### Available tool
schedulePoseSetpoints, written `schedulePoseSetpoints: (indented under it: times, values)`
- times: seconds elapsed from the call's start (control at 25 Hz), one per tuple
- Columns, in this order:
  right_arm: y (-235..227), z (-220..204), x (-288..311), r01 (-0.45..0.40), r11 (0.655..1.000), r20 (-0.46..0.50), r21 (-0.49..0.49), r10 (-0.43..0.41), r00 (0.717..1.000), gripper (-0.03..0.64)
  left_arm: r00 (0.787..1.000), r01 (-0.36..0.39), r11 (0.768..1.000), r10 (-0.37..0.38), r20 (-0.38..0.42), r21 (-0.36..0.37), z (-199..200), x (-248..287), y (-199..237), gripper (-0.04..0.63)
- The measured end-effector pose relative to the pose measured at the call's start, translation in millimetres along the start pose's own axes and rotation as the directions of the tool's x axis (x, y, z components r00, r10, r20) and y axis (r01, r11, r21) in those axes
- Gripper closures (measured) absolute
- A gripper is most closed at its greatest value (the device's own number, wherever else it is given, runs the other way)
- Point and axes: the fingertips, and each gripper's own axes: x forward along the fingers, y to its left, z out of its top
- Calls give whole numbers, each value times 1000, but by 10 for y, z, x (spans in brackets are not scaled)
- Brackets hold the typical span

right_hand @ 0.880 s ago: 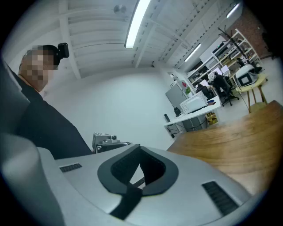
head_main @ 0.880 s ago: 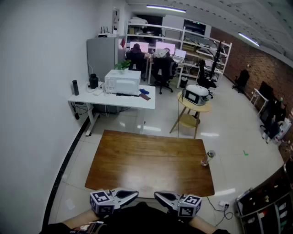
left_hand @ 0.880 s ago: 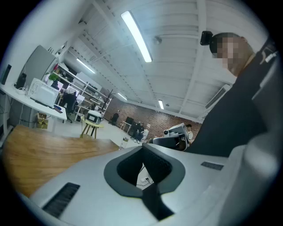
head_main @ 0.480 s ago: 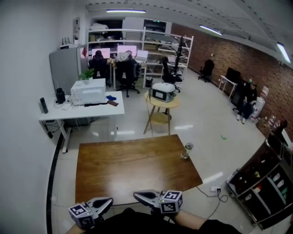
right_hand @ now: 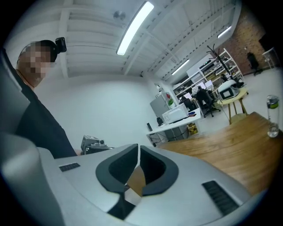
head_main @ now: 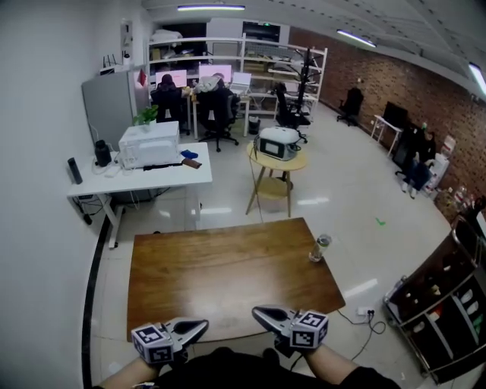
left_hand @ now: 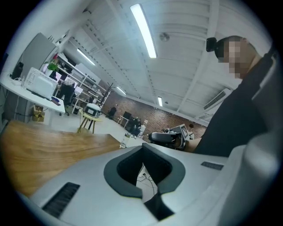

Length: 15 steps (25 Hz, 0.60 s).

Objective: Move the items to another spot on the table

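We hold left tongs [head_main: 202,324] and right tongs [head_main: 258,312] closed and empty at the near edge of the desk [head_main: 220,273], seemingly poised to start; the bottle [head_main: 320,248] stands by its right edge, well apart

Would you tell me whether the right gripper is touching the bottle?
Apart: the head view shows bare table between the right gripper and the bottle.

Brick wall [head_main: 395,83] right, white desk [head_main: 163,176] (left), glossy pale floor [head_main: 334,190], ceiling strip lights [head_main: 211,7]
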Motion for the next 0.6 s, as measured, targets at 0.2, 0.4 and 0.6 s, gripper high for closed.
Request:
schedulePoseSetpoints:
  times: [0.2,0.4,0.6]
  values:
    - [-1266,73,-790,118,993,-5,10,-118,993,594,1000,-17,999,17,-10,45,220,1117,123,595]
    - [-2290,173,-1504,159,987,-89,-7,-159,983,592,999,-34,999,34,-3,-10,371,2403,217,595]
    - [-3116,218,-1830,215,975,-131,-45,-220,967,527,998,-19,1000,20,-56,24,446,3443,322,595]
